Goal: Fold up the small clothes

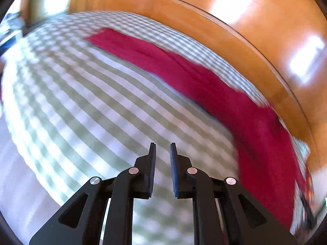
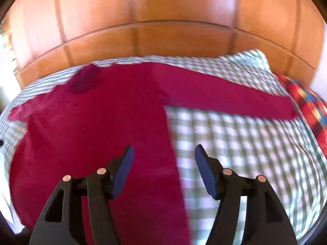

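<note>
Both tools hang over the bed with nothing between their fingers. Over the checked bedspread (image 1: 81, 102), the left tool (image 1: 162, 149) has its fingers a narrow gap apart, while the right tool (image 2: 163, 153) is spread wide, straddling the side edge of the red top (image 2: 92, 132). That top lies flat on the bedspread, neck toward the wooden headboard (image 2: 163, 10), one long sleeve (image 2: 224, 98) stretched out to the right until its cuff reaches a red plaid pillow (image 2: 306, 106). In the left view the same sleeve runs as a red band along the far side.

Folding looks barely begun, as I judge it. The sleeve should probably come in first: pinch it near the cuff, lift just clear of the bedspread, and lay it across the chest without dragging the body. The other tool could pin the shoulder so the seam stays straight. Both views are blurred, so finer creases are beyond telling.
</note>
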Available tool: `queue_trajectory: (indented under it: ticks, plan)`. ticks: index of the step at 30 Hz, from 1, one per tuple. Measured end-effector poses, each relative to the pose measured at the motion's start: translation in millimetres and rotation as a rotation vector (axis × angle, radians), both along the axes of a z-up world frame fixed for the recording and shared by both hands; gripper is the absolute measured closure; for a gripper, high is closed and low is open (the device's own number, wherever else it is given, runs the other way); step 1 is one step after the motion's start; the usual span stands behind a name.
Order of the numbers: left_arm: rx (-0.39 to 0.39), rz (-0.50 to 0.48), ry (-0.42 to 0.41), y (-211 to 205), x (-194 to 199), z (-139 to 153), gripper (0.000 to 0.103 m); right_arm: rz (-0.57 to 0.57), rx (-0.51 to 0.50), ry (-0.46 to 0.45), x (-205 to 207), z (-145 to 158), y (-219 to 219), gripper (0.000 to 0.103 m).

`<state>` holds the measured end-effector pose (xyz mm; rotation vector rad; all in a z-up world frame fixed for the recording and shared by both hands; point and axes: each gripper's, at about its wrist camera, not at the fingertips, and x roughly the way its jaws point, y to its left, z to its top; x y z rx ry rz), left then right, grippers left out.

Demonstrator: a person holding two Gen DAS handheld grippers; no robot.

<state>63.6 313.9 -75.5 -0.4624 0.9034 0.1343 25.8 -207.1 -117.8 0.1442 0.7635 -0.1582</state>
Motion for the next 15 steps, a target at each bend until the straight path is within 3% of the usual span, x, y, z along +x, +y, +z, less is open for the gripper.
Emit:
queue_trajectory:
  ticks: [5, 8, 9, 10, 11, 15]
  plan:
    - [-0.008, 0.215, 0.030, 84, 47, -1, 0.091, 0.196, 0.005, 0.017, 23, -5, 64, 0.039]
    - [-0.043, 0.319, 0.051, 125, 80, -8, 0.089, 0.269, -0.046, 0.054, 39, -17, 97, 0.039]
    - [-0.068, 0.336, 0.052, 138, 91, -10, 0.083, 0.286, -0.076, 0.066, 43, -22, 108, 0.039]
    - [-0.083, 0.355, 0.056, 149, 102, -13, 0.065, 0.299, -0.088, 0.079, 46, -26, 115, 0.039]
    - [-0.078, 0.374, 0.060, 155, 106, -14, 0.053, 0.308, -0.082, 0.101, 51, -32, 119, 0.039]
    - [-0.025, 0.426, 0.075, 173, 137, -19, 0.050, 0.272, -0.029, 0.129, 59, -49, 112, 0.029]
